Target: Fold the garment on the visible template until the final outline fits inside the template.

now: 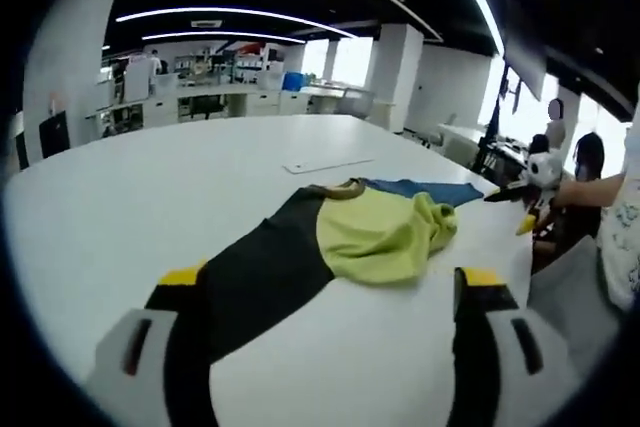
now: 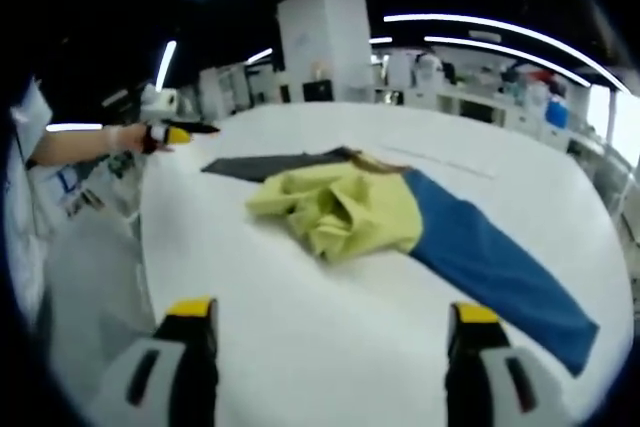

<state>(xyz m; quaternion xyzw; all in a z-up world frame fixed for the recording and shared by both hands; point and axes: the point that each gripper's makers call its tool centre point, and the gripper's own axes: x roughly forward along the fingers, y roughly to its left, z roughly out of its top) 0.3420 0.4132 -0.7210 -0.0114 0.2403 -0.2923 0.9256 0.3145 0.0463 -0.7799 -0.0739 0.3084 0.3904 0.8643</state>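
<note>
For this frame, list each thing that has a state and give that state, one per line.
garment: unfolded, yellow middle bunched up, black and blue parts spread flat on the table.
left gripper: open, holding nothing, short of the garment.
right gripper: open, holding nothing, short of the garment.
flat sheet: lying flat on the table beyond the garment, apart from it.

The garment (image 1: pixel 370 232) is soft matt cloth, crumpled in its yellow part and smoother along the black and blue sleeves. The table (image 1: pixel 180 197) beneath has a smooth white surface with a slight sheen.
</note>
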